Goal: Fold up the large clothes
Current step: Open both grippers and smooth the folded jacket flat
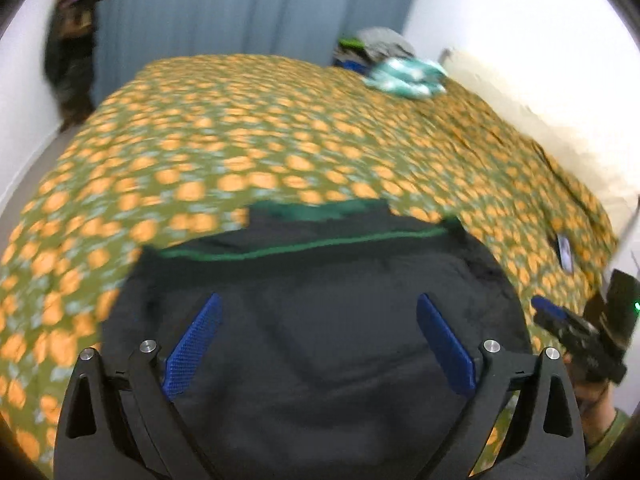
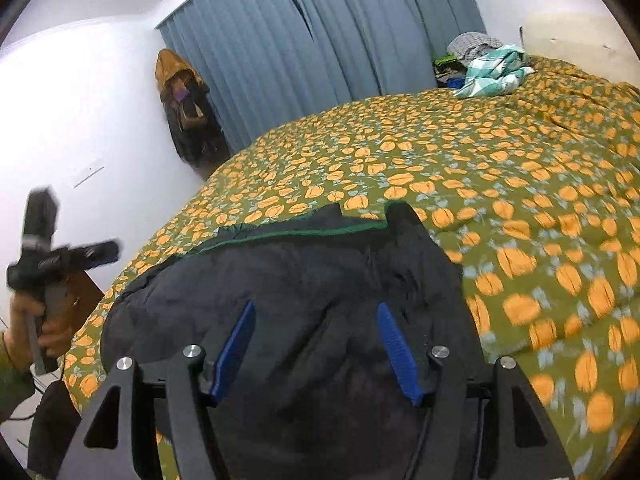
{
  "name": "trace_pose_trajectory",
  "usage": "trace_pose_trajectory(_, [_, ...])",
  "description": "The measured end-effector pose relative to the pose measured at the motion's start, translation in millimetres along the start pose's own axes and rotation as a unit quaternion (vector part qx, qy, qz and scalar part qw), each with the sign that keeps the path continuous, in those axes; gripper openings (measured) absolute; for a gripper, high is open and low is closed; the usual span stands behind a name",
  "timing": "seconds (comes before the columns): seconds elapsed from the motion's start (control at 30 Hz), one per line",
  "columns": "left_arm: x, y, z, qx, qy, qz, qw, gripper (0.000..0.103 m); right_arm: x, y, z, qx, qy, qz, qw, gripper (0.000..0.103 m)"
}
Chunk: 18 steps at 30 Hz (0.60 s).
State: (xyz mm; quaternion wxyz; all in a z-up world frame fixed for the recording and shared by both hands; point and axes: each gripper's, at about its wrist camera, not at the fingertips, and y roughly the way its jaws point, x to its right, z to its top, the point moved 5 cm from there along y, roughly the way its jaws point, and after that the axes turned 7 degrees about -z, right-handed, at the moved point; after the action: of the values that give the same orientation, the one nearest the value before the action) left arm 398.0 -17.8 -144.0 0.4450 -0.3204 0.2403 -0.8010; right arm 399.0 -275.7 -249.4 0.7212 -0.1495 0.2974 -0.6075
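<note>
A dark navy garment with a green hem (image 1: 320, 292) lies folded on the near edge of the bed; it also shows in the right wrist view (image 2: 320, 280). My left gripper (image 1: 320, 308) hovers above it, jaws wide open and empty. My right gripper (image 2: 316, 316) is also above it, open and empty. The right gripper shows at the right edge of the left wrist view (image 1: 576, 328), the left gripper at the left edge of the right wrist view (image 2: 60, 256), raised beside the bed.
The bed has a green cover with orange flowers (image 2: 480, 168). A pile of clothes with a teal checked piece (image 2: 492, 72) sits at its far corner. Blue curtains (image 2: 320, 52) and hanging coats (image 2: 184, 108) line the wall. A phone (image 1: 565, 252) lies at the bed's right.
</note>
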Motion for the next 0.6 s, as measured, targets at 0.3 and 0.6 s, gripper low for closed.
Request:
trace_pose_trajectory(0.3, [-4,111,-41,-0.111,0.020,0.061,0.9917,0.103,15,-5,-32,-0.012,0.026,0.013,1.000,0.065])
trace_pose_trajectory(0.6, [22,70,-49,-0.098,0.052,0.045,0.9929,0.100,26,-10,-28,0.004,0.044,0.015,0.999,0.065])
